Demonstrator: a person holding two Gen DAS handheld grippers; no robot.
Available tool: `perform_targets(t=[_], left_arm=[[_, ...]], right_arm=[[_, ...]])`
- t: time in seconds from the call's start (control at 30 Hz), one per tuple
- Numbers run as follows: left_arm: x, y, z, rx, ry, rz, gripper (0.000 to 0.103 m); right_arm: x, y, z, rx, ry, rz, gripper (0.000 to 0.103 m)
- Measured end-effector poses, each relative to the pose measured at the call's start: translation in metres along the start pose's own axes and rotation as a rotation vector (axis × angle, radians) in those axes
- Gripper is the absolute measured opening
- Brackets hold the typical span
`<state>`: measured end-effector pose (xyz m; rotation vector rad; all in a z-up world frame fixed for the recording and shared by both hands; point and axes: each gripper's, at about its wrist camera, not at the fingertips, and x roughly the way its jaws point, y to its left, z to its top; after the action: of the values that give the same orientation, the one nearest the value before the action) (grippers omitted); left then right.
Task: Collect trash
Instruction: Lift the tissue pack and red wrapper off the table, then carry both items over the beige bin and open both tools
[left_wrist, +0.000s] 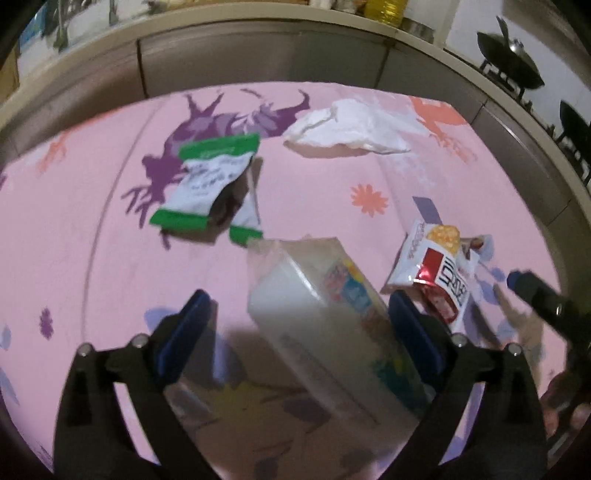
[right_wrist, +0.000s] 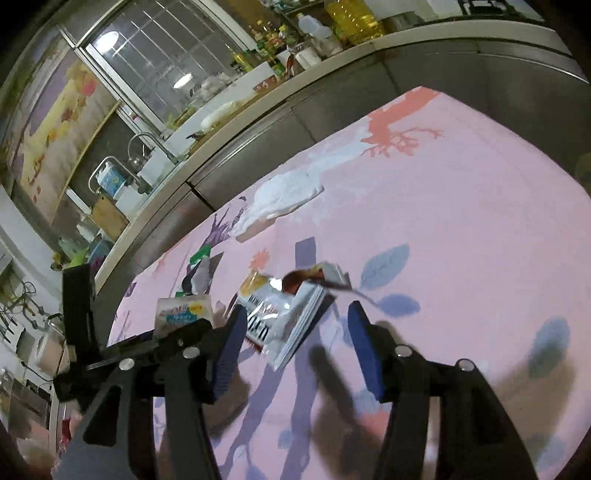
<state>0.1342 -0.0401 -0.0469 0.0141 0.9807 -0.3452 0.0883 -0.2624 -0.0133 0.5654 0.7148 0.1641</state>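
Between the wide-apart blue pads of the left hand-held gripper (left_wrist: 297, 325) lies a clear-wrapped tissue pack (left_wrist: 317, 317), boxy and glossy, touching neither pad for certain. Right hand-held gripper (right_wrist: 295, 325) stands apart too, a crinkled red-and-white snack wrapper (right_wrist: 280, 314) just ahead of its tips. Farther on the pink flowered tabletop (left_wrist: 92, 206) lie a torn green-edged pouch (left_wrist: 210, 181) and crumpled white paper (left_wrist: 347, 129) near the far edge.

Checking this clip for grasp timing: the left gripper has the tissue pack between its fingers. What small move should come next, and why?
Probably close the left gripper on the tissue pack. Its fingers stand wide on either side of the pack, the right-hand pad close against it and the other pad clear of it, so it looks framed but not yet gripped. The pack is blurred, so contact is uncertain.
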Motion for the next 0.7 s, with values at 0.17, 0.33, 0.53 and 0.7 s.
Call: perform_targets(t=[0.17,0.33,0.53,0.7], left_arm=[[0.004,-0.004,-0.002,0.055,-0.018,-0.010,0.068],[-0.004,-0.009,-0.006,0.073,-0.055,-0.012,0.053],[-0.036,0.002,-0.010,0.001,-0.066,-0.172,0.039],[-0.053,-0.018,-0.002,0.012,-0.066,-0.295,0.037]], right_arm=[[0.022,-0.019,0.003,0.024,0.060,0.043,0.055],[0.035,-0.014,-0.006,0.021,0.108,0.106,0.012],[0.000,-0.024,-0.009,0.101,0.026,0.191,0.006],[-0.046,-0.047,-0.001,0.134,-0.079,0.178,0.006]])
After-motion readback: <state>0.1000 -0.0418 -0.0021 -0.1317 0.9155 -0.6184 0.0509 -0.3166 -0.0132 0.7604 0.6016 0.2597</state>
